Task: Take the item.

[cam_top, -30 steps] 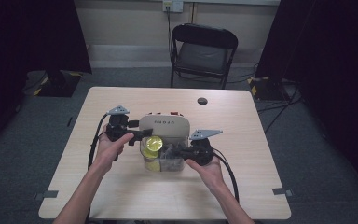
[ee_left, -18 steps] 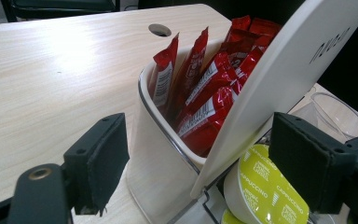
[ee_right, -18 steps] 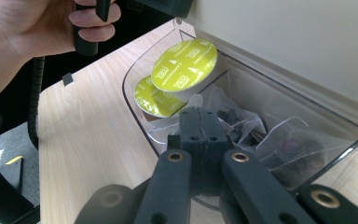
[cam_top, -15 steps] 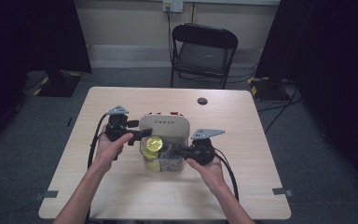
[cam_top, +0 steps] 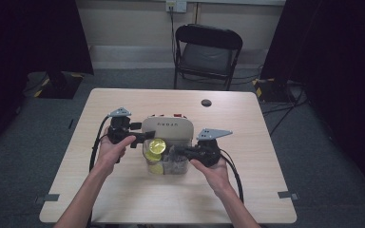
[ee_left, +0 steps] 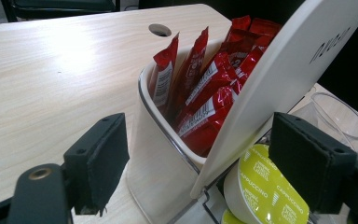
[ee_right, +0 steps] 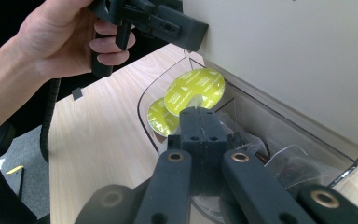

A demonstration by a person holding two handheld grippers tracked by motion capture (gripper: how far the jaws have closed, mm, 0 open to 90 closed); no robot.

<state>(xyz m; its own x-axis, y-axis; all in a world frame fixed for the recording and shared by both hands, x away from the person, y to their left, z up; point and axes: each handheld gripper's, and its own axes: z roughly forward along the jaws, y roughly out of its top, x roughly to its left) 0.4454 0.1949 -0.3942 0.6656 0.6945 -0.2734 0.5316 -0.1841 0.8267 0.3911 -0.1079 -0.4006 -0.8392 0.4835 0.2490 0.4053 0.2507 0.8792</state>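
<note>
Reaching in from either side of the clear plastic organiser bin (cam_top: 180, 164) on the pale wood tabletop (cam_top: 123, 199), the left claw (cam_top: 142, 138) gapes wide, empty, beside the yellow-green coffee capsule (cam_top: 157, 145); the right claw (ee_right: 199, 122) is pinched closed, jaws together over the bin's crinkled clear wrappers (ee_right: 298, 163).

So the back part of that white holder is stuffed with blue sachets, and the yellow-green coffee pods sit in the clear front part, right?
Nearly. The sachets are red, not blue, as the left gripper view shows. They do fill the back of the white holder, and the yellow-green coffee pods do sit in the clear front part.
</note>
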